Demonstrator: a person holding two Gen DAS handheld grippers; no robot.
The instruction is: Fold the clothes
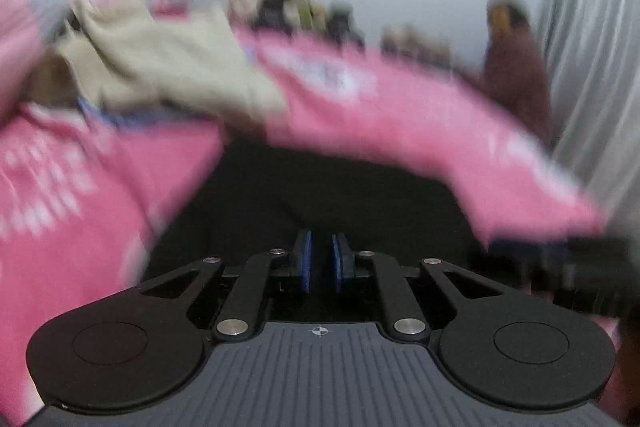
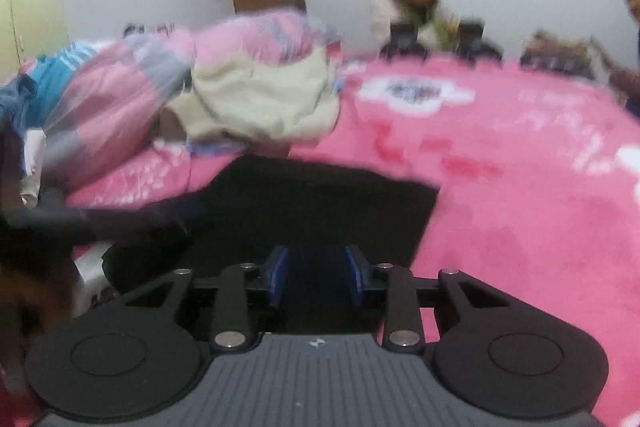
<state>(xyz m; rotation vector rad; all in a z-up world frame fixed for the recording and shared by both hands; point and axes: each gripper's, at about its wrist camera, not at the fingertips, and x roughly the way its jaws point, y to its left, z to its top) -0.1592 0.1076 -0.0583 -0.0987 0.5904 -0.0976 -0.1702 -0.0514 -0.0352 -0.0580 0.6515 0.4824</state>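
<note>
In the left wrist view the left gripper (image 1: 320,259), blue pads nearly together with cloth in the gap unclear, should pinch the limp black garment (image 1: 320,187) at an edge, while in the right wrist view the right gripper (image 2: 316,277) gapes over that matte dark cloth (image 2: 320,207) flat on the fuzzy pink blanket (image 2: 520,167).

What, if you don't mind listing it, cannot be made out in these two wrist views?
- Left wrist: whether the left gripper pinches the black garment; dark on dark.
- Left wrist: the print on the pink bedspread; motion blur.
- Right wrist: the dark shape at left; smeared, cut by the edge.
- Both views: the garment's type; no detail shows.
</note>
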